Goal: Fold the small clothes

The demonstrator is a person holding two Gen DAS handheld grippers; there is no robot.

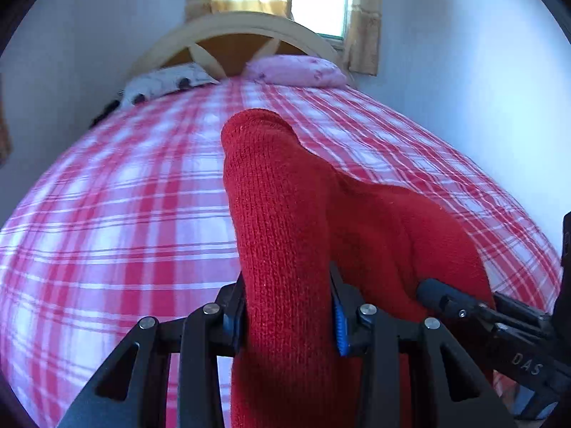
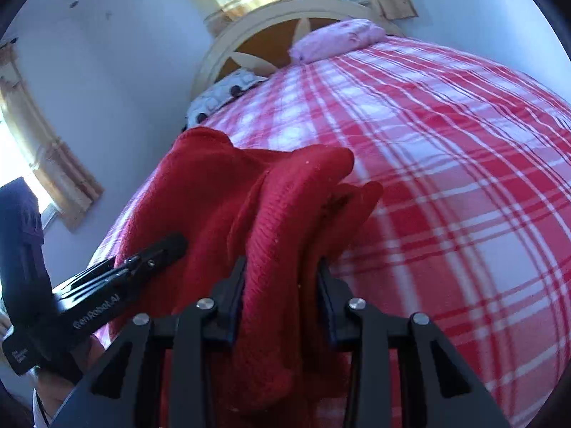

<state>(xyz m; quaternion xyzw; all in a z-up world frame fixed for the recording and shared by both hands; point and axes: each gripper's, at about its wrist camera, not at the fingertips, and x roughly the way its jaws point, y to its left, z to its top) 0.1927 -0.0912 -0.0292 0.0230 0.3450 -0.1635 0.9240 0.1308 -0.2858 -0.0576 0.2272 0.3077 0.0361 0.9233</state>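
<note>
A bed with a red-and-white plaid sheet (image 1: pixel 125 214) fills the room. On the left, the left gripper (image 1: pixel 289 306) pinches a thick fold of the red knitted garment (image 1: pixel 285 214), bunched and lifted above the sheet; rightward, the right gripper (image 2: pixel 282 285) clamps another ribbed fold.

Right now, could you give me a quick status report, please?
Left gripper and right gripper both clamped on red knit garment. Garment bunched over plaid bedspread. Nothing obstructing.
</note>
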